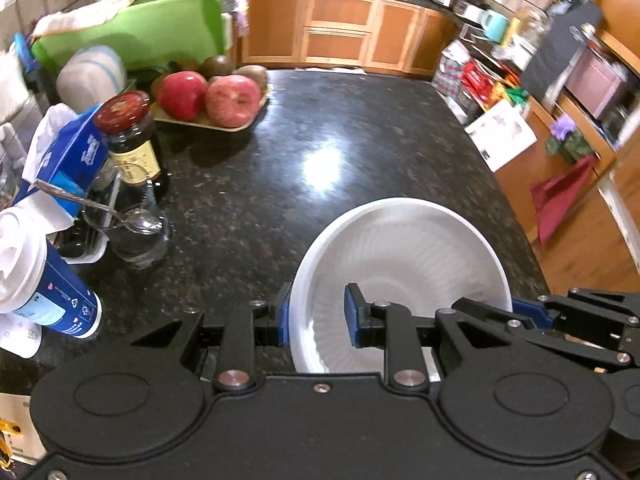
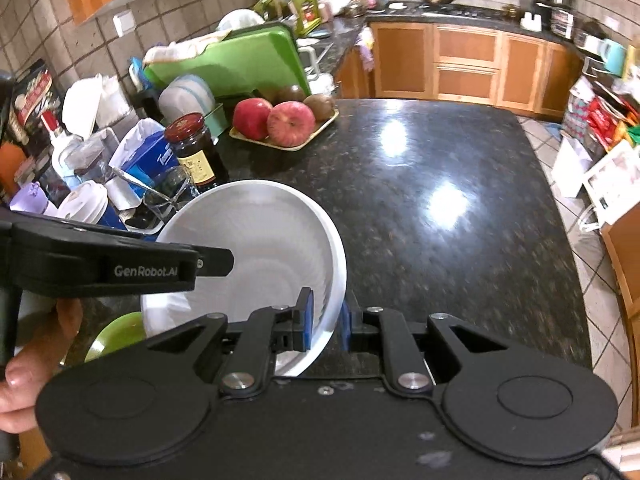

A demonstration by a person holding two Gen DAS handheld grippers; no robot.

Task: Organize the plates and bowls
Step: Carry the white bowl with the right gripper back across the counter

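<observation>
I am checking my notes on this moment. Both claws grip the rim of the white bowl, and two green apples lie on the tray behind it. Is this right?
Not quite: the apples on the tray are red, not green, as the right wrist view shows. The rest holds: the left claw and the right claw each grip the rim of the white bowl.

Bench [image 2: 440,248]: bare right of the fruit tray [image 2: 288,142]; jar [image 2: 196,152], cup [image 2: 86,204], glass [image 2: 168,196] crowd its left.
</observation>
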